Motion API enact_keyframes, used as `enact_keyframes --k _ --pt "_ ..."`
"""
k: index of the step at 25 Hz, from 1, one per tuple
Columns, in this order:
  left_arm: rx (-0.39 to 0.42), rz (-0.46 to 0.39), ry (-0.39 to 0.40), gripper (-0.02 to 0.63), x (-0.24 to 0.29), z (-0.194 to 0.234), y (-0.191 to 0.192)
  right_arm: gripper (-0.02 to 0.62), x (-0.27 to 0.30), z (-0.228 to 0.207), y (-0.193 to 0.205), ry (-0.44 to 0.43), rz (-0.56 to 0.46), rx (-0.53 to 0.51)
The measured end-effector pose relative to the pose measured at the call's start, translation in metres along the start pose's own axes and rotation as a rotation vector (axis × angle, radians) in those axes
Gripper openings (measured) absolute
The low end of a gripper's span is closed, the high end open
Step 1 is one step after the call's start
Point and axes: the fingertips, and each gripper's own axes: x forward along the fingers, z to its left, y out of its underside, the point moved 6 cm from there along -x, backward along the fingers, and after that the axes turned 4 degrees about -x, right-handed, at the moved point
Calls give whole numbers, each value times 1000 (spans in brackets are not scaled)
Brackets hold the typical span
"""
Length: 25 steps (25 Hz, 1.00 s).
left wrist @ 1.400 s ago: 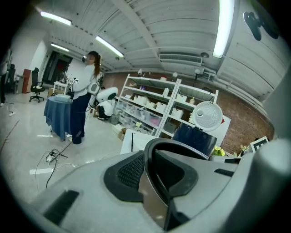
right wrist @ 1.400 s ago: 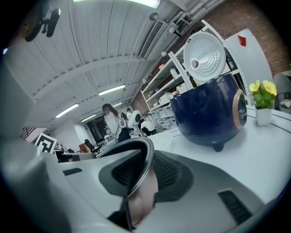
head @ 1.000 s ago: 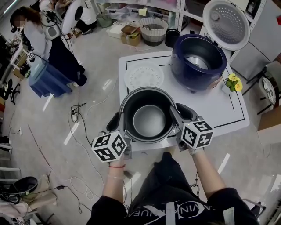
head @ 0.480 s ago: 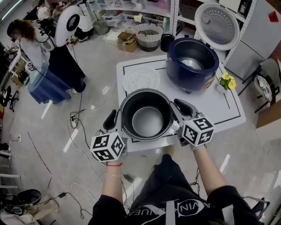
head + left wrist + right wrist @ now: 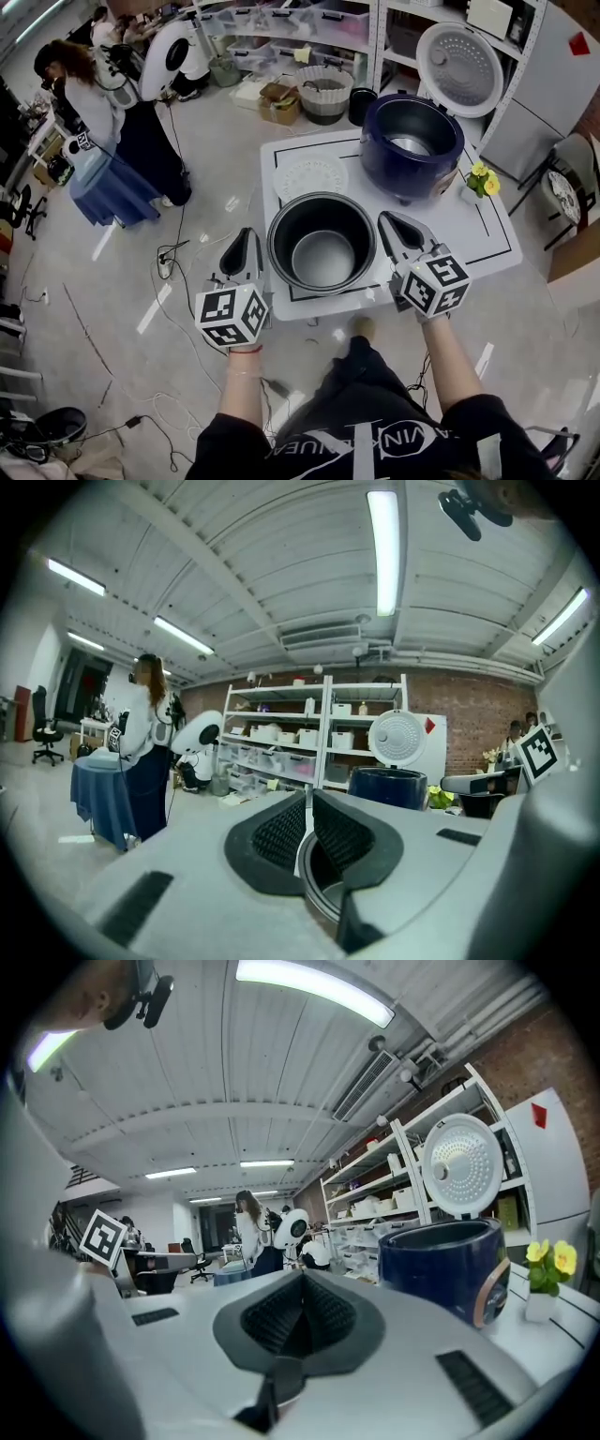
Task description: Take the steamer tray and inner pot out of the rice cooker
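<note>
Grasps nothing with the left tool (image 5: 248,234): closing at this moment, down to a thin slit, bare in between. Clenches the right tool (image 5: 385,218) fully, likewise on nothing. Leaves the inner pot (image 5: 322,246) upright on the near part of the counter (image 5: 469,234), between the two tools: just right of the left tool, just left of the right tool, apparently touching neither. Has the white perforated steamer tray (image 5: 307,175) lying flat on the counter beyond the left tool's tip, behind the pot. Has the blue rice cooker (image 5: 411,141), lid (image 5: 457,56) raised, beyond the right tool, well apart, with yellow flowers (image 5: 481,178) just beside it.
</note>
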Motion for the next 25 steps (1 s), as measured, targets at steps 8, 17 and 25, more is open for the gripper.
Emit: enact_keyframes --k 8,17,25 --pt "-2 -64 34 15 -19 -8 -24 -2 -15 10 -23 -7 -55 -19" --pt "6 -109 39 13 -40 -20 -32 -2 -35 21 -41 -25 -99 -56" --pt "-13 -135 12 12 -57 -24 -34 -2 -50 31 -45 -34 -106 -74"
